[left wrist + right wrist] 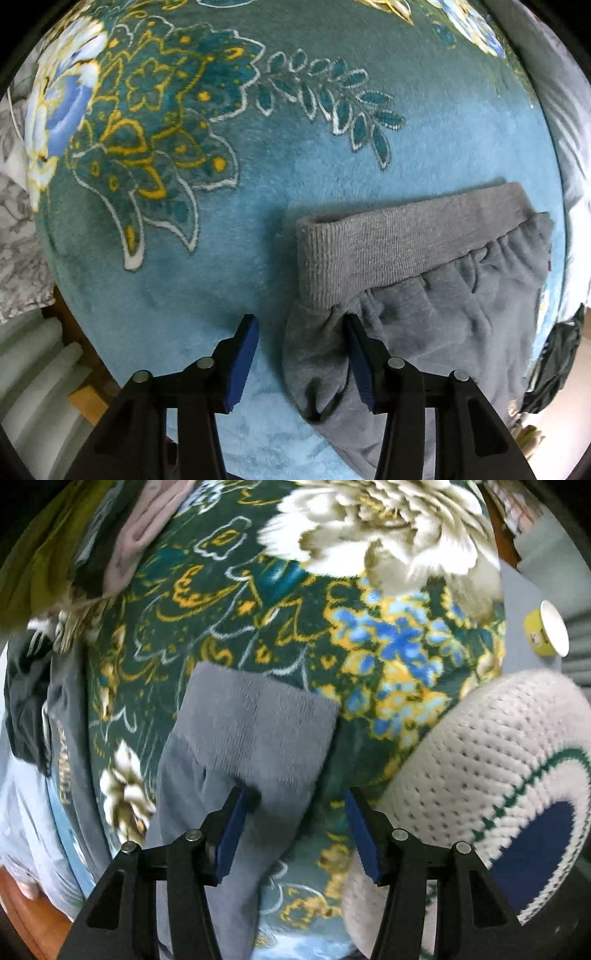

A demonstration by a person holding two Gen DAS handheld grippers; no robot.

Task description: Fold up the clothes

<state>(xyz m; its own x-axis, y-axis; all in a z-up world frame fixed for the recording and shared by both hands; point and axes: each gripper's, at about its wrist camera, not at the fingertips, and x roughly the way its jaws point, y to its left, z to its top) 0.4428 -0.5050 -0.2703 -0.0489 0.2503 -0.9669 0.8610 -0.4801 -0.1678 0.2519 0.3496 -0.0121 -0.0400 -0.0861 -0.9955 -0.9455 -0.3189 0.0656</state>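
On the floral blanket (221,258), both grippers (301,354) (295,827) gape empty over grey trousers (424,302); next, pinch an edge.

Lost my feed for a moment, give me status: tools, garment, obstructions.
Left tool open at grey pants' waistband corner. Right tool open over their cuff. Knit sweater close right.

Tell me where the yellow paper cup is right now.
The yellow paper cup shows only in the right wrist view, at the far right edge, lying on its side on a grey surface beyond the floral blanket and above the white knitted garment.
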